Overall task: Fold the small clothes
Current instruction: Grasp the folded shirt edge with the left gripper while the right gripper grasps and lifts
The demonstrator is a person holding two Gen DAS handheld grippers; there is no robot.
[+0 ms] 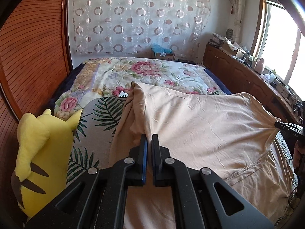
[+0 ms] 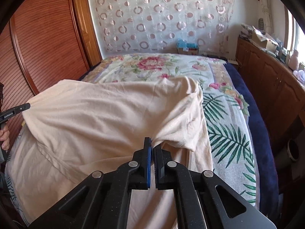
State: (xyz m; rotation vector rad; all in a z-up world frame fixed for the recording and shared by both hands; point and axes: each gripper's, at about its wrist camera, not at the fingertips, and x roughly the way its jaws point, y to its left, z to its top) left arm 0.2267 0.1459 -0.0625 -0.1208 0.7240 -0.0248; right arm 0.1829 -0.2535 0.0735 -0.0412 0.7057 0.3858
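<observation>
Now | left tongs (image 1: 149, 136), right tongs (image 2: 153, 140) tilted downward | both pinching cream shirt (image 1: 200, 118)

White "GenRobot.AI" on left tool (image 2: 14, 112) body, seen far left of right tool's view. Partial "DAS" on right tool (image 1: 291, 131), at left tool's right.
</observation>
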